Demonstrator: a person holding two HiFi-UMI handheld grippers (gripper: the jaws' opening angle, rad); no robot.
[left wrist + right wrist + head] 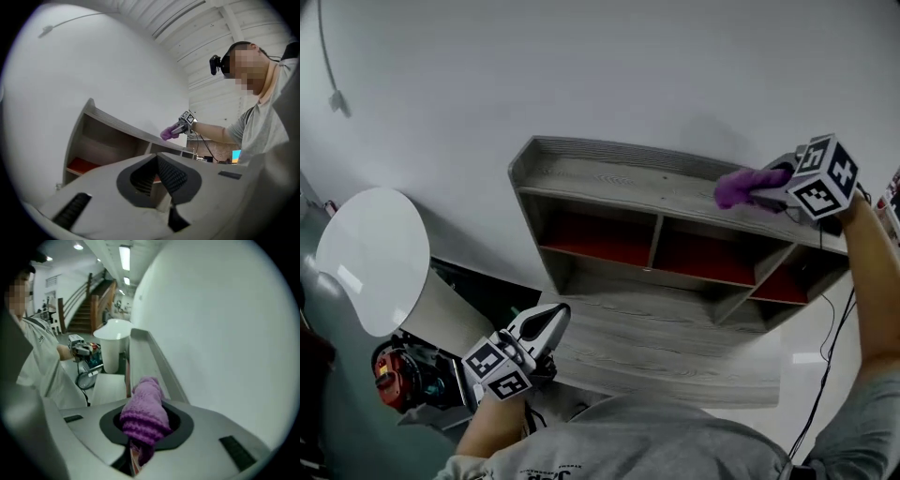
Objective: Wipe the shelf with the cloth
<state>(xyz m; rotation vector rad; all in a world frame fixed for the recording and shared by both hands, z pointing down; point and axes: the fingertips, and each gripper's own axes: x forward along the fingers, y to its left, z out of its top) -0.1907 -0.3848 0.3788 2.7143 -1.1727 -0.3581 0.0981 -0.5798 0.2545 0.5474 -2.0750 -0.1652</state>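
Where the grey wood-grain worktop (675, 356) comes nearest the person's chest, the left hand-held gripper (551, 317) hangs low by its near left corner. Its jaws are pressed together at the tips with nothing between them. Beyond it, on the worktop, stands the grey shelf (609, 178), whose open compartments have red floors. Farther off, toward the right end of the shelf's top board, the right hand-held gripper (764, 192) pinches the purple cloth (733, 187). The cloth bunches out past the jaws and lies on the board, near the white wall (675, 66).
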